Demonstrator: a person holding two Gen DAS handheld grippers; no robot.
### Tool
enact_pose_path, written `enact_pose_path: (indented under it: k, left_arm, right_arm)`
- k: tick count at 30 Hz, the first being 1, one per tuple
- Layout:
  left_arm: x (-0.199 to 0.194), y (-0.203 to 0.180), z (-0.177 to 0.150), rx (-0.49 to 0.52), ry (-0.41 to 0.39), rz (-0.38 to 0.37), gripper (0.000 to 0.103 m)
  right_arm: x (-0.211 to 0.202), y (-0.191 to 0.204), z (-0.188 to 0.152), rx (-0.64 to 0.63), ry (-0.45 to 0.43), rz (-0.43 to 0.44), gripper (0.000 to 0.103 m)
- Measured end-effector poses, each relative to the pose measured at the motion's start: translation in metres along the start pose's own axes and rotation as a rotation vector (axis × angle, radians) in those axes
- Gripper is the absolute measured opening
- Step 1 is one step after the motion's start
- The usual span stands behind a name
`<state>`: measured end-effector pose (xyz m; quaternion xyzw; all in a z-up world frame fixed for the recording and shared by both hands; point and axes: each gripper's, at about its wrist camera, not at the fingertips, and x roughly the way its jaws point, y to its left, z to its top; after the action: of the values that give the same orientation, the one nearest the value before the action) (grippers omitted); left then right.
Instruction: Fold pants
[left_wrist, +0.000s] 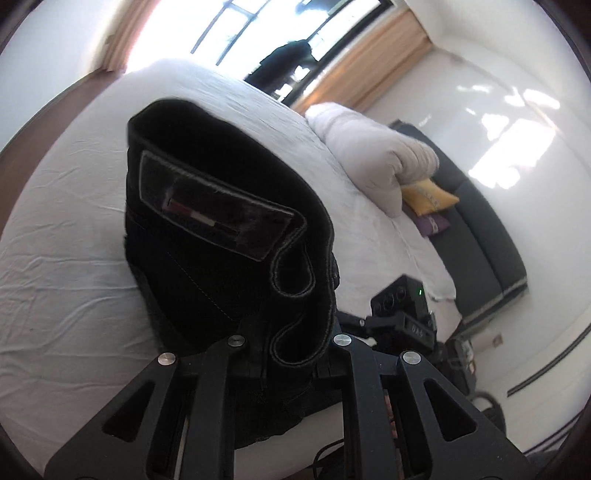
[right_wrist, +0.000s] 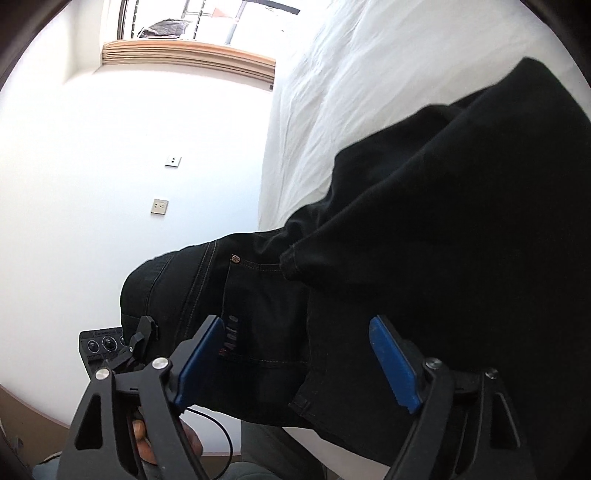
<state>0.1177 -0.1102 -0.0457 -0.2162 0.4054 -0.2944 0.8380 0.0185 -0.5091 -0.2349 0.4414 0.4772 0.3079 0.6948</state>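
The black pants (left_wrist: 207, 229) hang in front of my left gripper (left_wrist: 288, 354), which is shut on their waistband; a grey patch with a red and white stripe faces the camera. The fingertips are hidden by the cloth. In the right wrist view the pants (right_wrist: 424, 240) lie folded over the edge of the white bed (right_wrist: 354, 74), with a rivet and pocket seams showing. My right gripper (right_wrist: 299, 354) is open, its blue pads (right_wrist: 393, 363) on either side of the cloth without closing on it. The right gripper also shows in the left wrist view (left_wrist: 402, 310).
A white duvet roll (left_wrist: 369, 155), a yellow cushion (left_wrist: 428, 195) and a purple cushion (left_wrist: 434, 225) lie near a dark sofa (left_wrist: 476, 243). The white bed (left_wrist: 66, 236) fills the left. A window with beige curtains (left_wrist: 373, 66) is behind. White wall with sockets (right_wrist: 159, 206).
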Motion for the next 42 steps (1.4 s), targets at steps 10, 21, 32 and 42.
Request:
enact_pose_path:
  k: [10,21,32,42]
  left_arm:
    - [0.110,-0.063,-0.067,0.248,0.242,0.067,0.013]
    - [0.159,-0.125,-0.080,0.462,0.234,0.203,0.013]
    - [0.167,-0.146,-0.101,0.562,0.253,0.244,0.013]
    - [0.244,-0.167,-0.124,0.600,0.344,0.285,0.013]
  right_arm:
    - [-0.065,0.017,0.017,-0.109,-0.036,-0.030,0.096]
    - [-0.030,0.041,0.010,-0.180,0.049,-0.175,0.094]
    - [-0.043,0.028,0.023,-0.270,0.059,-0.303,0.021]
    - [-0.055,-0.021,0.051,-0.185,0.055,-0.277,0.021]
